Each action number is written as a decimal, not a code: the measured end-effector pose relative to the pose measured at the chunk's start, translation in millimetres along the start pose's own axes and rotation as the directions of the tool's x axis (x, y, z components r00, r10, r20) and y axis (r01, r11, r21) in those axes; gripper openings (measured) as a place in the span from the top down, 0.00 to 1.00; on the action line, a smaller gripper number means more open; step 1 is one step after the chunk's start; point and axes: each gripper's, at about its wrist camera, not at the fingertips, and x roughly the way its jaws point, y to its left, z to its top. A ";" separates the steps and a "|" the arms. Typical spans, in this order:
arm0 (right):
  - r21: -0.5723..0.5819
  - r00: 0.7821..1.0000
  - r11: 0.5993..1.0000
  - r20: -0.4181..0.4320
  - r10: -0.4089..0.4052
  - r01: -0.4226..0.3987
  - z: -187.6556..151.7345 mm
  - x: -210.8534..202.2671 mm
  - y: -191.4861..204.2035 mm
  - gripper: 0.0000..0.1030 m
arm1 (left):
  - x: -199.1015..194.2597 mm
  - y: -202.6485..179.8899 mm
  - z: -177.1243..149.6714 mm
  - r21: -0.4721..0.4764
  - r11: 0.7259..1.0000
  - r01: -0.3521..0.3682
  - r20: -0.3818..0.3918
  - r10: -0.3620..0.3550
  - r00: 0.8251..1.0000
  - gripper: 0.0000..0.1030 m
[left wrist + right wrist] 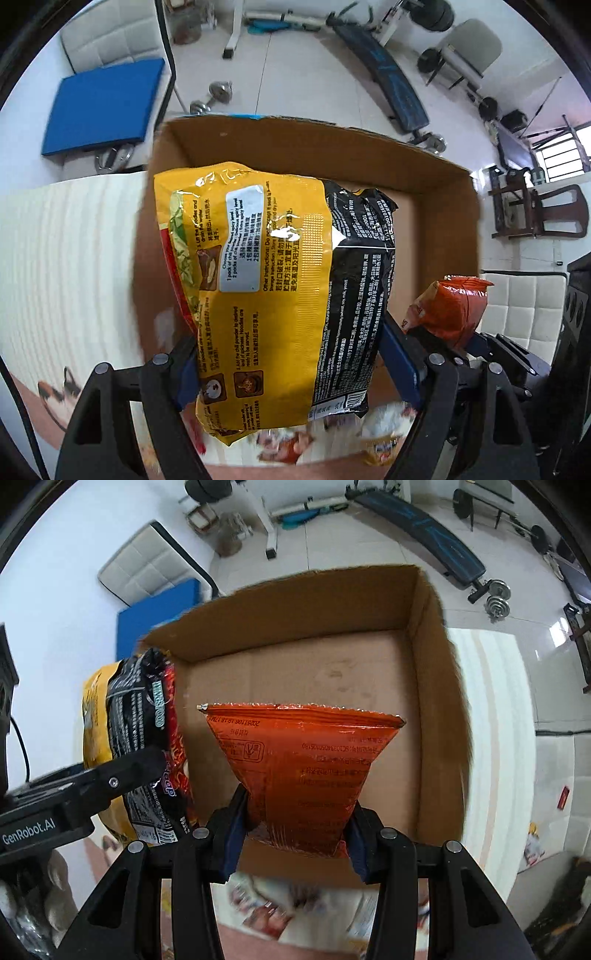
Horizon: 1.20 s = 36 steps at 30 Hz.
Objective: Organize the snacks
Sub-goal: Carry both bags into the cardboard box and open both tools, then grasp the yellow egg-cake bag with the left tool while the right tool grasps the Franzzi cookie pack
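My left gripper [295, 365] is shut on a yellow and black noodle packet [273, 280] and holds it over the near left part of an open cardboard box [436, 229]. My right gripper [295, 830] is shut on an orange snack bag [306, 768] and holds it over the near edge of the same box [295, 620]. The box floor that shows is bare. In the right wrist view the noodle packet [147, 738] and the left gripper are at the left. In the left wrist view the orange bag [450, 310] is at the right.
The box stands on a white ribbed tabletop [66, 258]. Several blurred snack packets [280, 908] lie below the grippers. A blue mat [103, 107] on a white chair, dumbbells [214, 98] and a weight bench [421, 520] are on the floor beyond.
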 end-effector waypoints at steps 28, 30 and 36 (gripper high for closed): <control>-0.057 0.994 0.996 -0.075 -0.073 0.069 25.4 6.8 -0.3 0.07 | -12.5 -13.5 7.9 0.043 0.999 -0.002 -0.014 0.003 1.000 0.07; -0.060 0.997 0.996 -0.039 -0.069 0.066 19.7 -9.0 10.5 0.06 | -31.0 -14.6 1.2 0.062 0.998 -0.006 0.024 0.005 1.000 0.07; -0.031 0.995 0.999 0.093 -0.028 0.031 -38.6 -58.5 29.9 0.06 | -85.3 -18.9 -48.3 0.095 0.993 -0.068 0.181 0.050 0.982 0.07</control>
